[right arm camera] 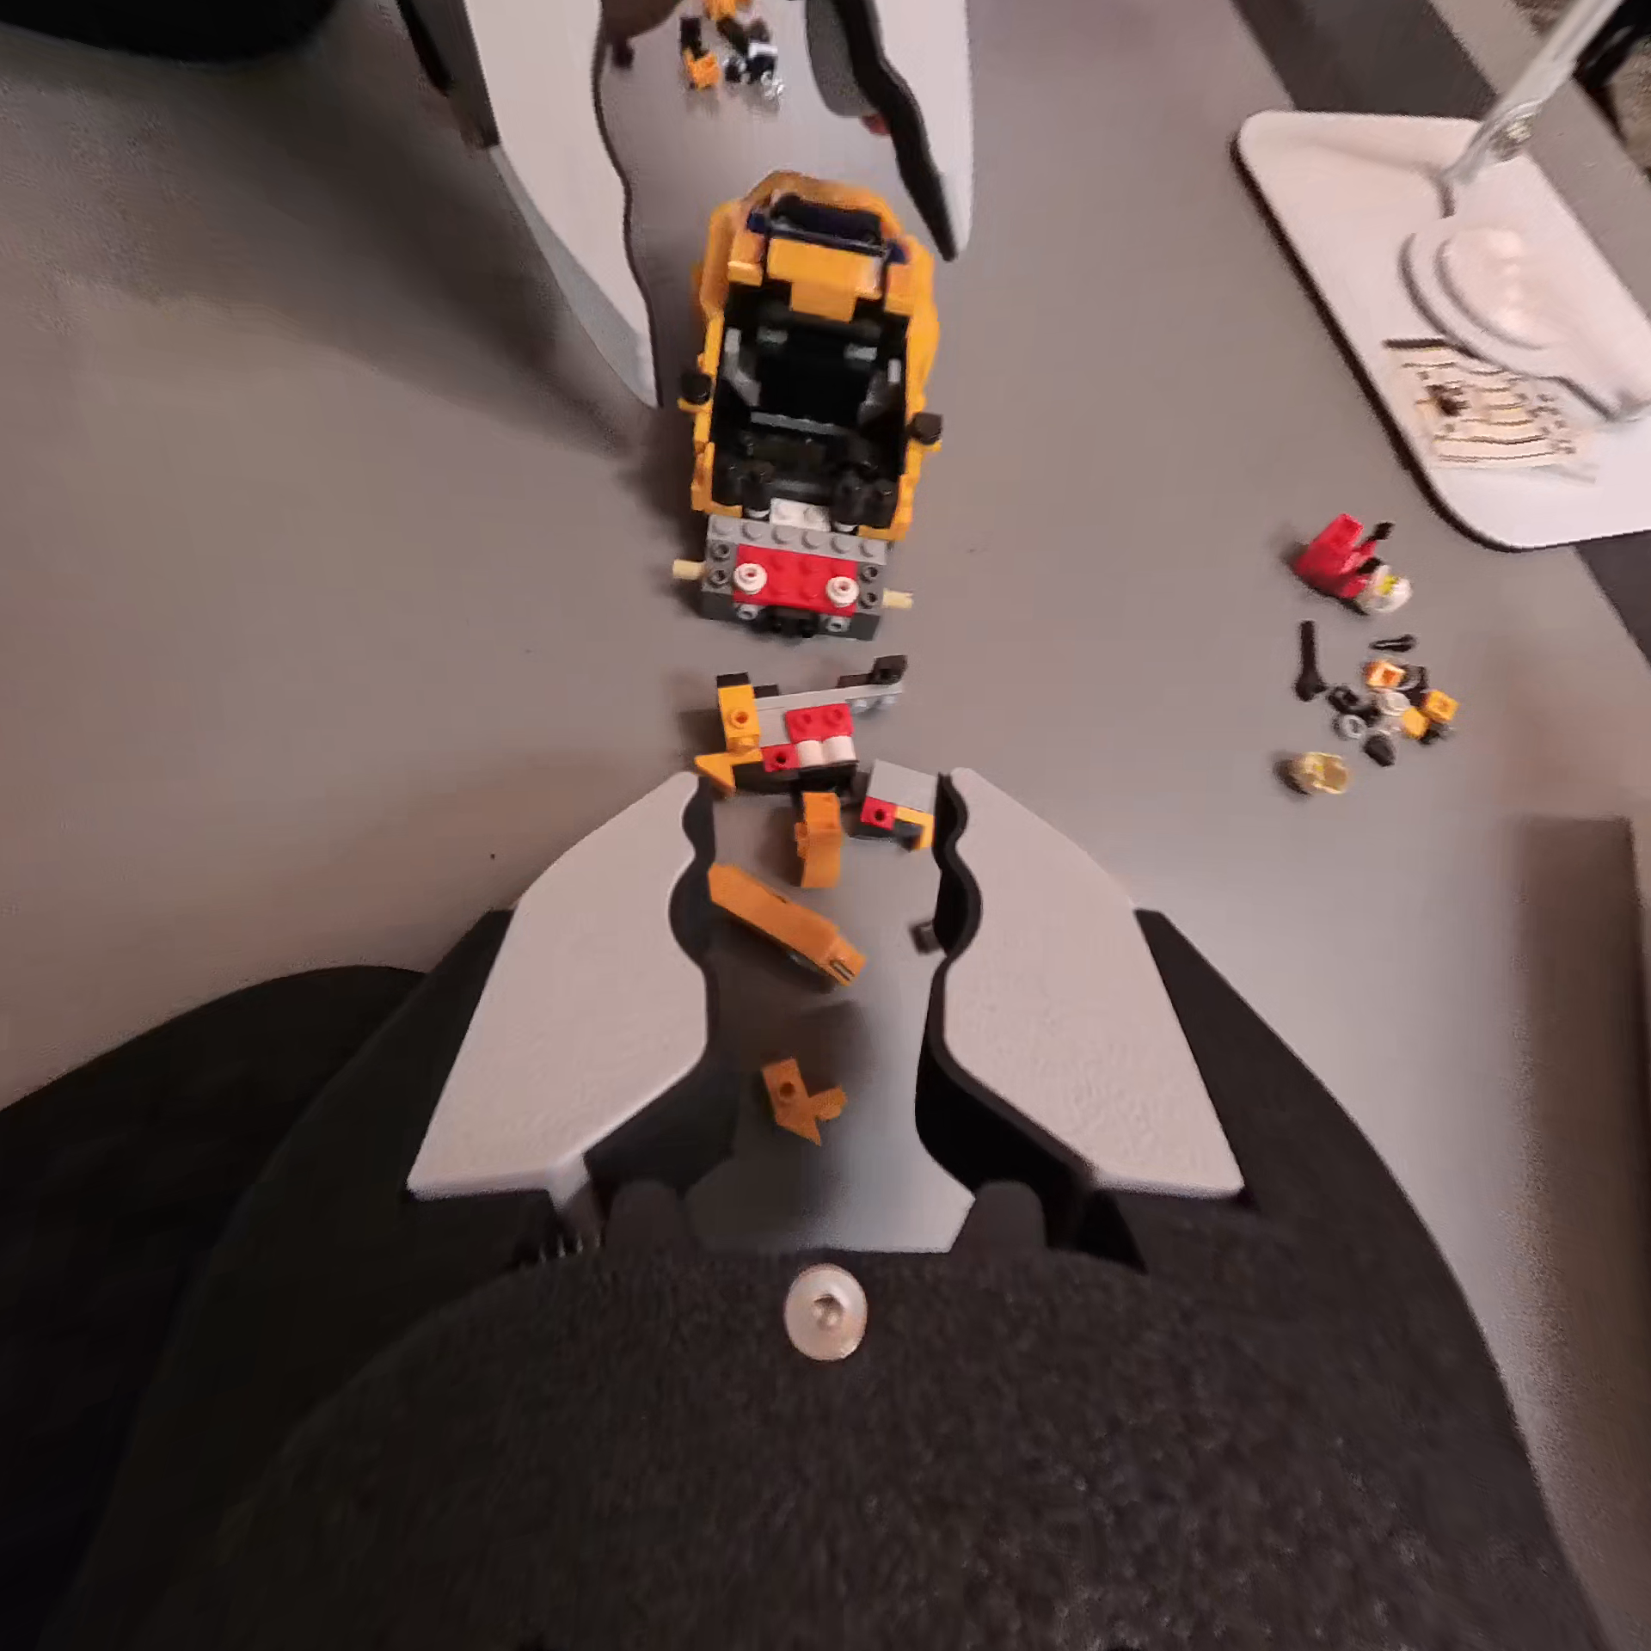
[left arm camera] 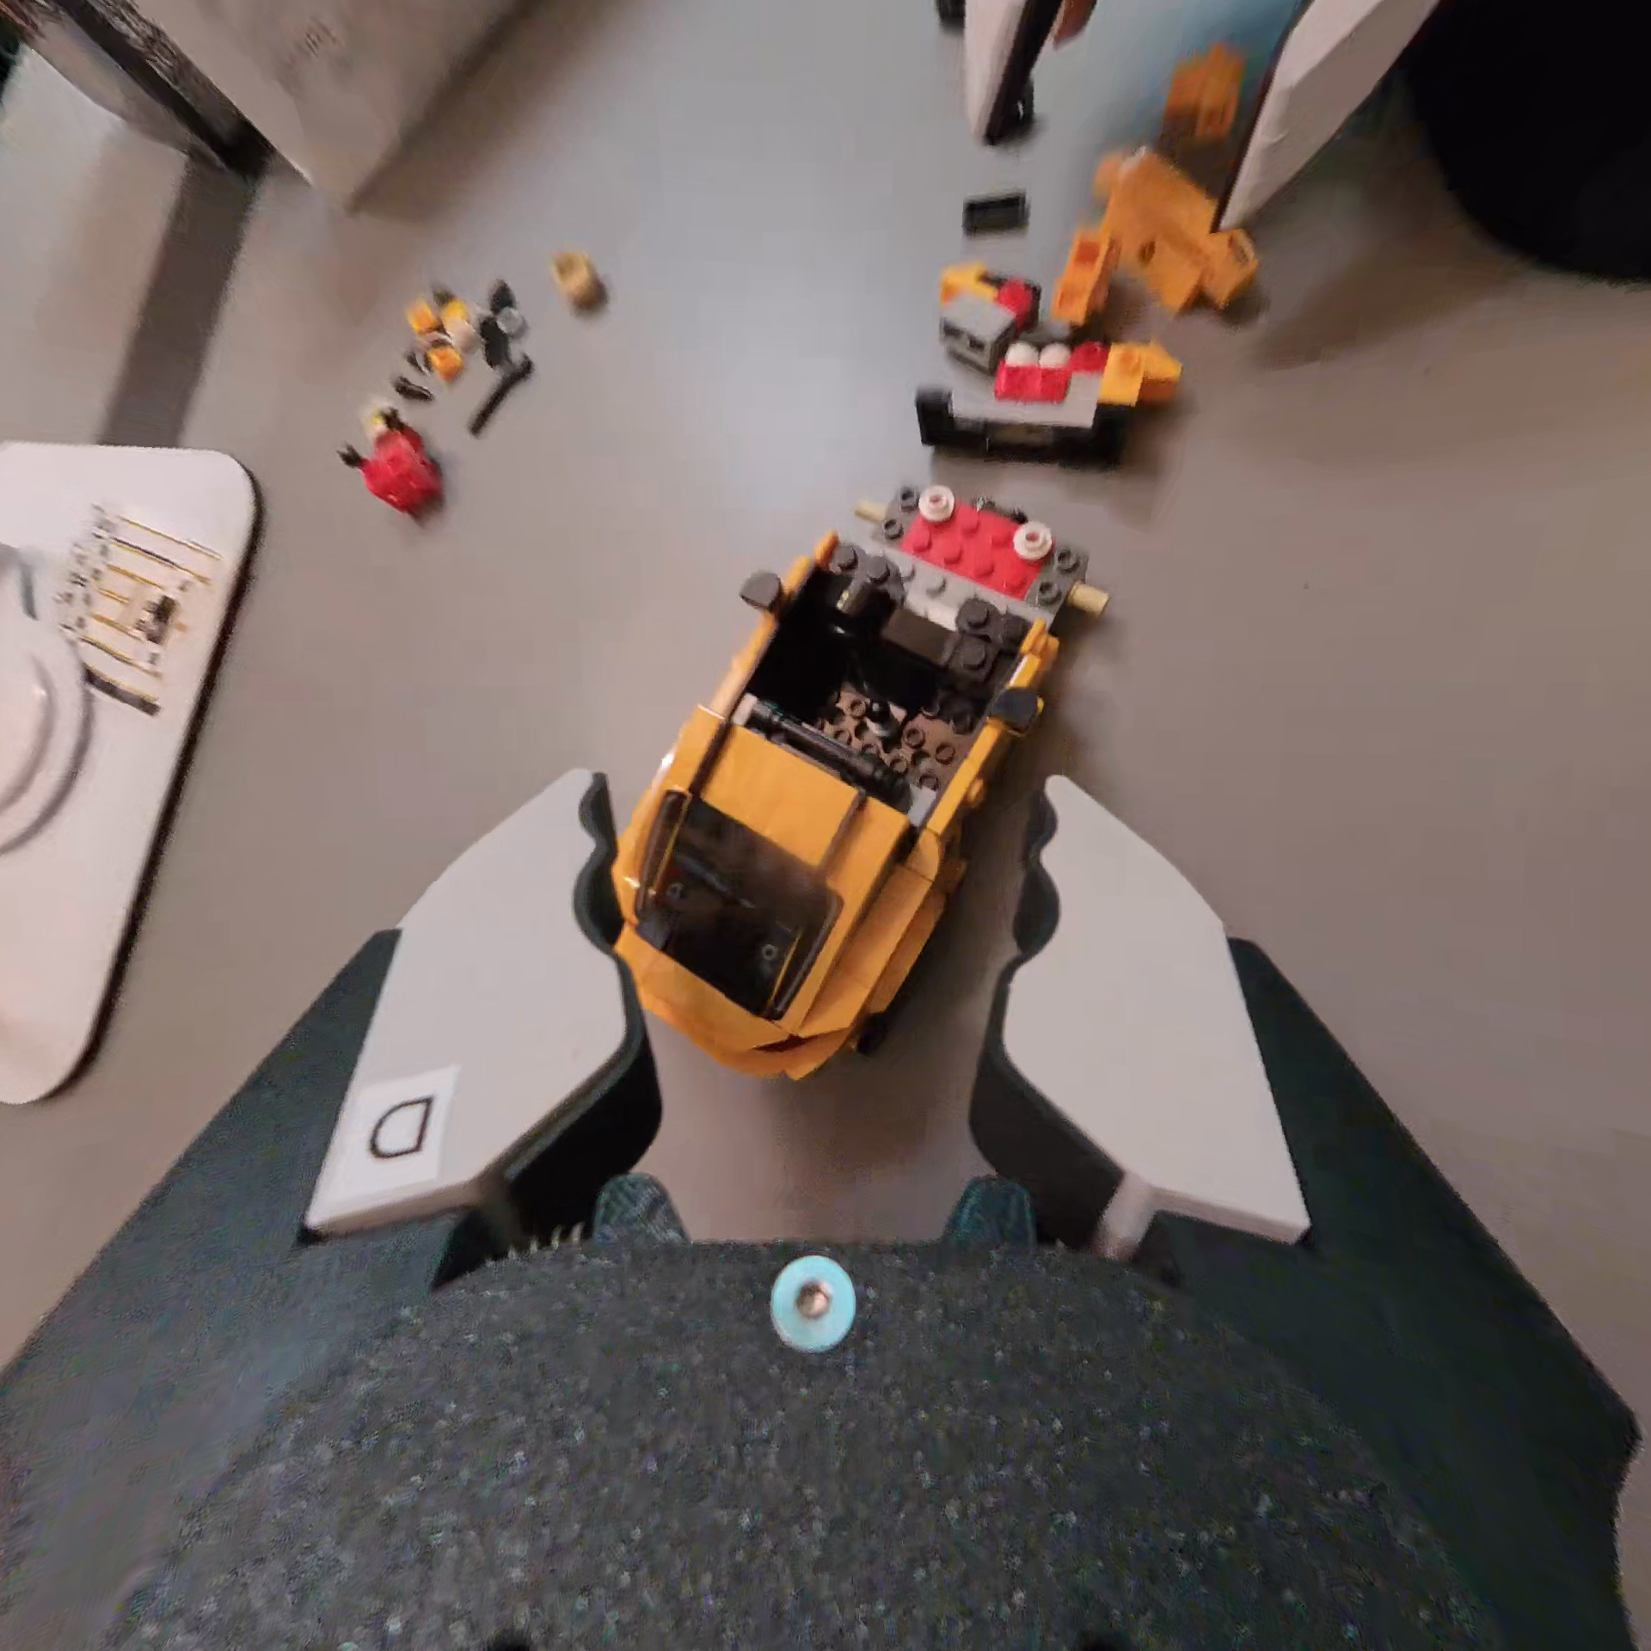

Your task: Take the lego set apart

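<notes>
The job looked roughly half done. The car point(left arm camera: 831, 804) sat on the desk point(left arm camera: 1340, 715) between the wide-open, empty left tongs point(left arm camera: 817, 858); loose bricks point(right arm camera: 804, 804) lay between the open, empty right tongs point(right arm camera: 817, 858).

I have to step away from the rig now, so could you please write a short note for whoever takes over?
Left tongs: open, straddling the front of the yellow lego car, one finger each side, not yet clamped.
Right tongs: open, empty, over the detached rear pieces on the grey table.
Done: rear section off and partly split; small parts pile and red minifigure set aside.
Left: car body, windscreen, chassis and red plate still joined; break those down.
</notes>
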Action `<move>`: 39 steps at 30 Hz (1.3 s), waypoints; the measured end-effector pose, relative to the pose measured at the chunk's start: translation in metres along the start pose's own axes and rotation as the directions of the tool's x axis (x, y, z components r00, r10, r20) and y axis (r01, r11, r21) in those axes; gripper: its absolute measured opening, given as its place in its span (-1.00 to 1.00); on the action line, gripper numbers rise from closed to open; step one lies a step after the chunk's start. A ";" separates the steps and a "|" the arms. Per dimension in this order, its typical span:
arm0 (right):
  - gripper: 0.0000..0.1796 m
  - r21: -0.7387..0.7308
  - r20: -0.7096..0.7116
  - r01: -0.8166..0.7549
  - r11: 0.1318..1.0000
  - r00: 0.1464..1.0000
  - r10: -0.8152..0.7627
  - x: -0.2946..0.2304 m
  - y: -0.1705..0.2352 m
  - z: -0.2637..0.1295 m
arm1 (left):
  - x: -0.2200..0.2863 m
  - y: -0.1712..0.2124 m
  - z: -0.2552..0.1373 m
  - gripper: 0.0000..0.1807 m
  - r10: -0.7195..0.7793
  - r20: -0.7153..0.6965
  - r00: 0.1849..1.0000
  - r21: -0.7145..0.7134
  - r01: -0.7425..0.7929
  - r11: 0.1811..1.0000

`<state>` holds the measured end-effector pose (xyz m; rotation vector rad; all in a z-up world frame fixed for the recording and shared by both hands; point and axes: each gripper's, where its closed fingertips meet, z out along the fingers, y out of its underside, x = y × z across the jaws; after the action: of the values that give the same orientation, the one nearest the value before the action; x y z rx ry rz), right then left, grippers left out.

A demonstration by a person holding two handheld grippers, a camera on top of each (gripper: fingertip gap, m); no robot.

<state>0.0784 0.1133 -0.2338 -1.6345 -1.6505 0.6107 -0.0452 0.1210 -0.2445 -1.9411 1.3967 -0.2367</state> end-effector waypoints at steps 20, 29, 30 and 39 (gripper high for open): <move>-0.54 -0.077 0.081 -0.046 0.996 0.995 0.052 -0.003 0.023 -0.007 | -0.053 0.007 -0.020 -0.31 -0.067 0.191 0.979 0.151 0.038 0.988; -0.62 -0.139 0.066 -0.004 0.990 0.998 0.013 0.000 0.039 -0.012 | -0.020 -0.046 -0.039 -0.70 -0.150 0.024 0.988 0.381 0.129 0.915; -0.65 -0.137 0.069 0.006 0.990 0.998 0.004 -0.001 0.039 -0.010 | -0.017 -0.050 -0.040 -0.71 -0.151 0.007 0.989 0.392 0.136 0.910; -0.91 -0.038 0.113 0.085 0.996 0.990 -0.080 -0.017 0.016 -0.009 | 0.017 -0.062 -0.025 -0.72 -0.084 -0.080 0.993 0.391 0.109 0.914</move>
<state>0.0947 0.0966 -0.2434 -1.5784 -1.8131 0.6389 -0.0056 0.1037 -0.1908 -1.6754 1.1821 -0.5847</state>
